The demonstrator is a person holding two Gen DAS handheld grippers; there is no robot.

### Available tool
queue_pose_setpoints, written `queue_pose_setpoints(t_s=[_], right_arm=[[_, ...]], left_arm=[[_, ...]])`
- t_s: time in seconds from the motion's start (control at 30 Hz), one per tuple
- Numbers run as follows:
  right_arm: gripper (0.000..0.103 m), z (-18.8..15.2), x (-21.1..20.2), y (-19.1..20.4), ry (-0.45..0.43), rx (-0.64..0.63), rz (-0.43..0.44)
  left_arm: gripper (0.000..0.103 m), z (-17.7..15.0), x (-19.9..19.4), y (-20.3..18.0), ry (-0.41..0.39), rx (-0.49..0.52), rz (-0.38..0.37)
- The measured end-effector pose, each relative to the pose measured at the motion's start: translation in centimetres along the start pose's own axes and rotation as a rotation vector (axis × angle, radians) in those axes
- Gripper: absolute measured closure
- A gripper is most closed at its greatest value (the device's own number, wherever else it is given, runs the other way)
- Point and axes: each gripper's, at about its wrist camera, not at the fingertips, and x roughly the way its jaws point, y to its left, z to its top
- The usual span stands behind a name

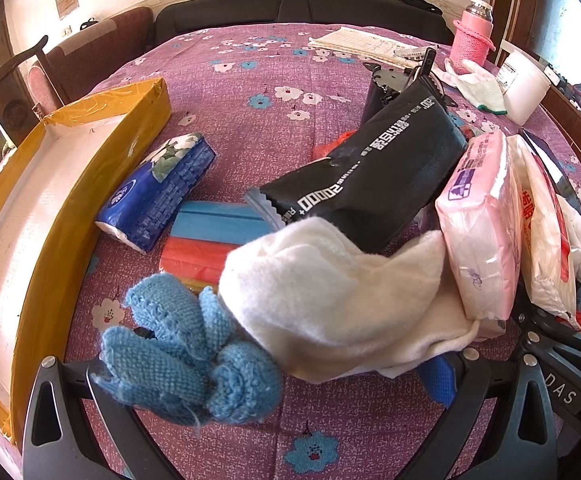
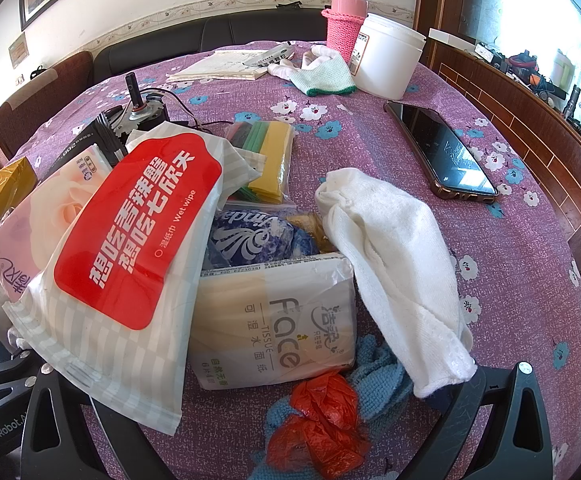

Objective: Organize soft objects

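Observation:
In the left wrist view my left gripper stands open and low over the table. A blue knitted piece lies across its left finger and a white cloth drapes over its right finger. Beyond are a blue tissue pack, a black pouch and a pink tissue pack. In the right wrist view my right gripper is open too. A red-labelled wet wipe pack leans over its left finger and a white towel lies on its right finger. A Face tissue pack sits between them.
A shallow yellow-taped box lies at the left of the purple flowered tablecloth. A phone, white jar, pink flask, glove, notebook and small motor sit farther back. A red plastic bag lies on a blue cloth.

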Motion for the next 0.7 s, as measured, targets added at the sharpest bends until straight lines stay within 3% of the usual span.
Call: queue_pose_setpoints(t_s=[0.57, 0.7], right_arm=[[0.001, 0.10, 0.15, 0.32, 0.010, 0.145, -0.094], [0.001, 0.24, 0.06, -0.12, 0.040, 0.117, -0.069]], left_arm=[[0.000, -0.02, -0.18, 0.10, 0.000, -0.001, -0.003], [0.000, 0.00, -0.19, 0.23, 0.000, -0.002, -0.003]])
